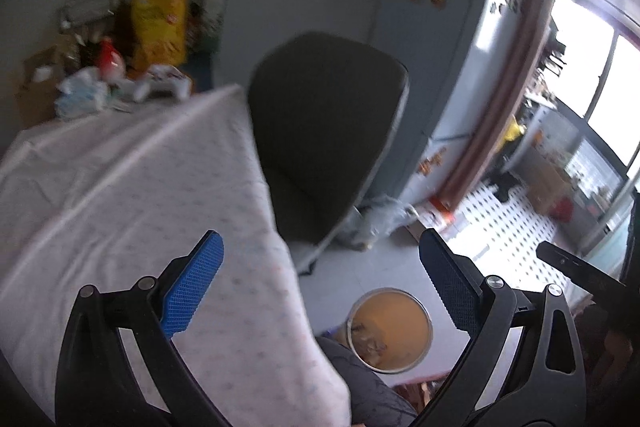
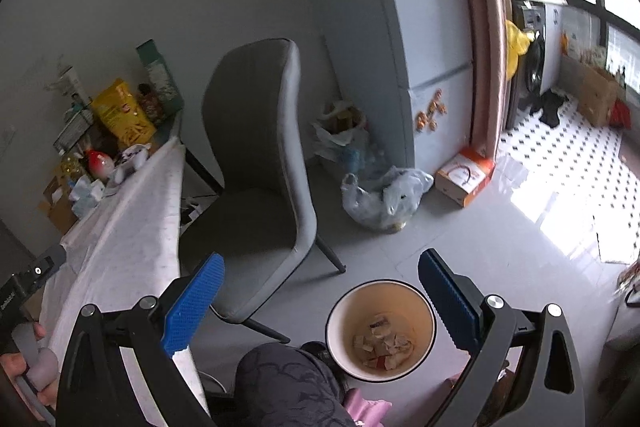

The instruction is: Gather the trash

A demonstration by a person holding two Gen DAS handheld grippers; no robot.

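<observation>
Both grippers are spread wide w/ nothing between the blue ribbed pads. Left gripper (image 1: 320,291) hangs over the corner of the table w/ the white patterned cloth (image 1: 120,187), its left pad above the cloth and its right pad out over the grey tiled floor (image 1: 400,267). Right gripper (image 2: 320,297) is out over the floor, also holding nothing.

The round white-rimmed trash bin w/ tan inside (image 2: 380,331) sits on the floor at about 6 o'clock in the right wrist view, between the two pads from that angle, just beside the person's dark patterned knee (image 2: 288,387). Crumpled paper scraps (image 2: 382,345) lie at the bottom of it. Left wrist view has the same bin (image 1: 390,331) at about 5 o'clock, blurry.

Grey upholstered chair w/ dark legs (image 2: 260,167) stands next to the table, around centre frame. Far end of the table, approx 9 o'clock in the right view: yellow snack bag (image 2: 120,119), green carton (image 2: 158,75), other clutter too small to tell. Pale blue fridge w/ magnets (image 2: 420,47) at 1 o'clock, tied light plastic bag (image 2: 384,199) on the floor near its base, orange-and-white cardboard box (image 2: 466,175) just beside the door frame.
</observation>
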